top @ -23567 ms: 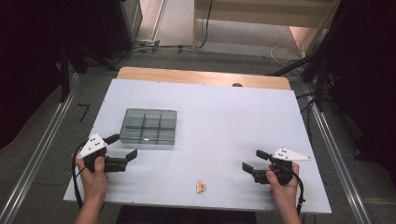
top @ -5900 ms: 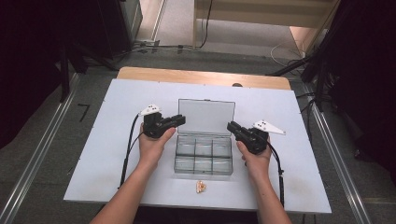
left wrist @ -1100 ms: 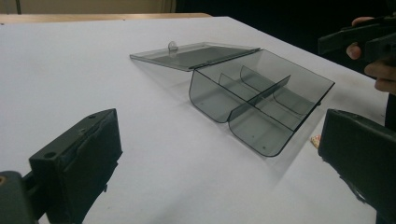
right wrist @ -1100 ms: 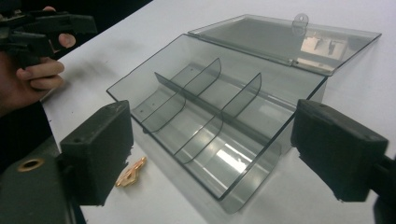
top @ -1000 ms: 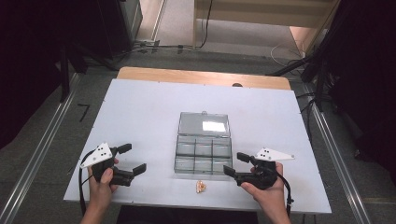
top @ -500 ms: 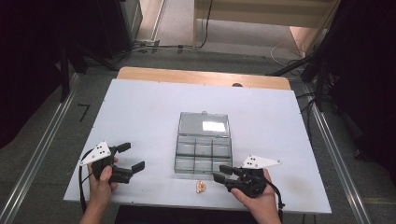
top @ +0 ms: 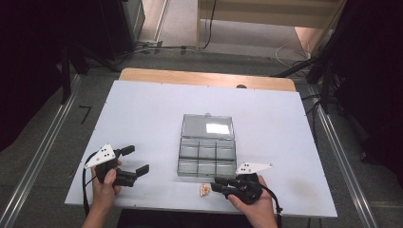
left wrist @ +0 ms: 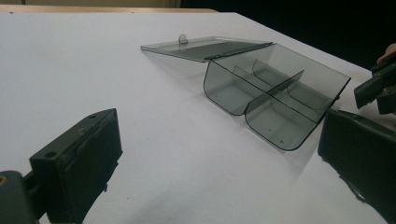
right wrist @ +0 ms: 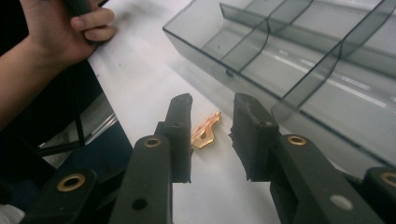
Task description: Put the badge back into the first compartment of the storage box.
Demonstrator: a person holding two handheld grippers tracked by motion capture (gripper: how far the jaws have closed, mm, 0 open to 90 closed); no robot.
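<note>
A clear grey compartment box point(top: 207, 157) stands open mid-table, its lid point(top: 208, 125) laid flat behind it. A small gold metal piece point(top: 204, 190) lies on the table just in front of the box. My right gripper point(top: 215, 184) is low at the front edge, pointing left at that piece. In the right gripper view my right gripper point(right wrist: 213, 103) is open, and the gold piece point(right wrist: 205, 133) lies on the table between its jaws, untouched. My left gripper point(top: 136, 159) is open at the front left, empty. In the left gripper view the box point(left wrist: 275, 93) lies ahead.
The white table point(top: 142, 114) has bare surface to the left, right and behind the box. Its front edge point(top: 166, 206) runs right under both hands. A wooden strip point(top: 204, 78) borders the far edge. The person's left hand point(right wrist: 60, 28) is seen beyond the right jaws.
My right gripper has slid left along the front edge until its jaws reach the gold piece. My left gripper has barely moved.
</note>
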